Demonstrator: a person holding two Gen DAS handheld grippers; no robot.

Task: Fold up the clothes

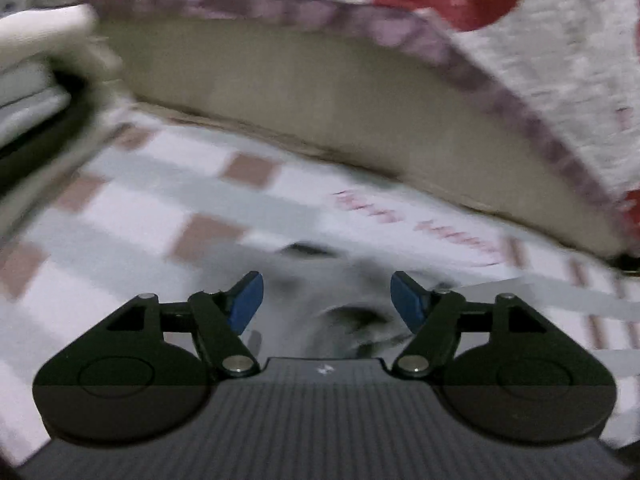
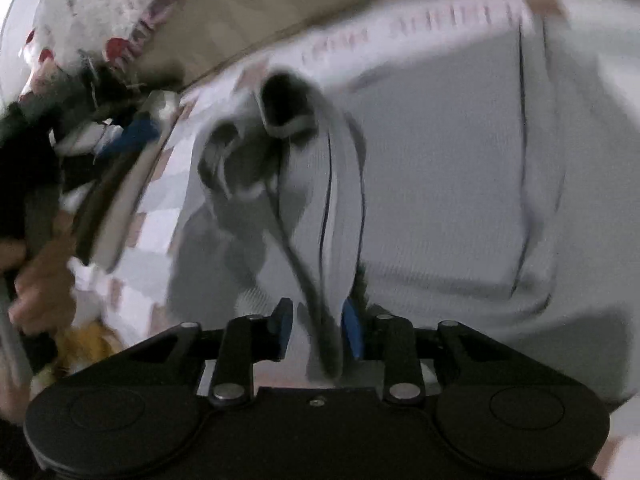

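Note:
A pale grey garment [image 2: 440,168] lies on a checked pink, white and grey sheet [image 1: 168,208]. Its hood with dark lining [image 2: 280,104] stands bunched up. My right gripper [image 2: 318,330] is shut on a fold of the garment with a dark cord, blue pads pressing the cloth from both sides. My left gripper [image 1: 326,300] is open and empty, its blue pads [image 1: 248,300] wide apart above a blurred patch of the grey garment [image 1: 340,312].
A grey quilt with red prints and a pink border [image 1: 540,60] hangs at the back above a beige wall [image 1: 320,88]. Stacked folded clothes [image 1: 28,80] lie at the left. A person's hand [image 2: 36,288] and piled clothes [image 2: 80,128] show at the left.

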